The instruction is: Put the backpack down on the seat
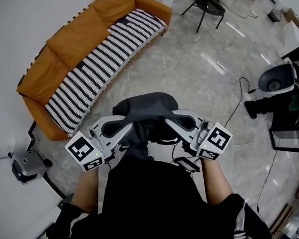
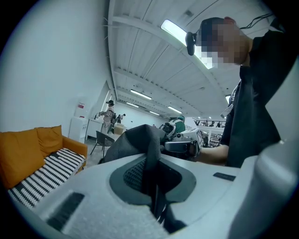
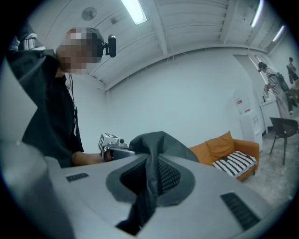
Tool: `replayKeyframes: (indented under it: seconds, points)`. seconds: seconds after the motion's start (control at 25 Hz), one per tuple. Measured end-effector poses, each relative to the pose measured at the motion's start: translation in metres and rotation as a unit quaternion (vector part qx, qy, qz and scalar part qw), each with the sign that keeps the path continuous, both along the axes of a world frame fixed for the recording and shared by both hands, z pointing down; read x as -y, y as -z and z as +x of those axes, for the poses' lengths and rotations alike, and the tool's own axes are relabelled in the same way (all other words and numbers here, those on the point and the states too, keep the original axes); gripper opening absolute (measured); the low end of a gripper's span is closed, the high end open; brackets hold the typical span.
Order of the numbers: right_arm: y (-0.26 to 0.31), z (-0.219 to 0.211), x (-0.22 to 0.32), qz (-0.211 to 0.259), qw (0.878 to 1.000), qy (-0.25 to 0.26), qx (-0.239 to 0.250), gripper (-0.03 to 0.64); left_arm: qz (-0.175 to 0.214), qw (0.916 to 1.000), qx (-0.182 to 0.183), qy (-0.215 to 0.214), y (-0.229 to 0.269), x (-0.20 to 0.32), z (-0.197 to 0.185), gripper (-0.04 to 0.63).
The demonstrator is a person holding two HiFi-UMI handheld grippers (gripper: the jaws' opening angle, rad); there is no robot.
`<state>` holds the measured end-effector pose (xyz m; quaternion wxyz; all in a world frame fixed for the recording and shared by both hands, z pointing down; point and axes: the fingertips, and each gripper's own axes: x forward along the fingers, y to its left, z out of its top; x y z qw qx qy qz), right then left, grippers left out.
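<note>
Head view, backpack [image 1: 148, 105] held between left gripper [image 1: 134, 129] and right gripper [image 1: 165, 124], each clamped on its fabric

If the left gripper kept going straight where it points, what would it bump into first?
The left gripper is shut on the dark backpack; just past it, likely the right gripper.
</note>
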<state>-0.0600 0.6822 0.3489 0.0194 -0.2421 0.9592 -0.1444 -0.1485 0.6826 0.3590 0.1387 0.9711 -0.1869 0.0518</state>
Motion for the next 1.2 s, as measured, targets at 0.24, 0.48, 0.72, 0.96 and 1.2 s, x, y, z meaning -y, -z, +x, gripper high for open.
replayKeyframes:
  seconds: [0.24, 0.48, 0.72, 0.96, 1.2]
  points:
    - [0.001, -0.004, 0.051, -0.003, 1.0, -0.007, -0.006, 0.038, 0.003, 0.9999, -0.009, -0.007, 0.001, 0.052, -0.004, 0.029]
    - [0.001, -0.008, 0.1, -0.014, 1.0, -0.015, -0.003, 0.038, 0.005, 0.9997, -0.016, -0.019, 0.002, 0.101, -0.008, 0.029]
    - [0.001, -0.004, 0.144, -0.016, 1.0, -0.02, -0.014, 0.038, 0.008, 0.9995, -0.014, -0.027, 0.003, 0.147, -0.004, 0.029]
    - [-0.006, 0.018, 0.189, -0.017, 1.0, -0.009, -0.006, 0.038, 0.009, 0.9998, -0.002, -0.016, -0.003, 0.191, 0.018, 0.029]
    - [-0.008, 0.045, 0.245, -0.017, 0.999, 0.031, 0.003, 0.038, -0.014, 0.9996, -0.003, 0.023, -0.005, 0.244, 0.044, 0.029]
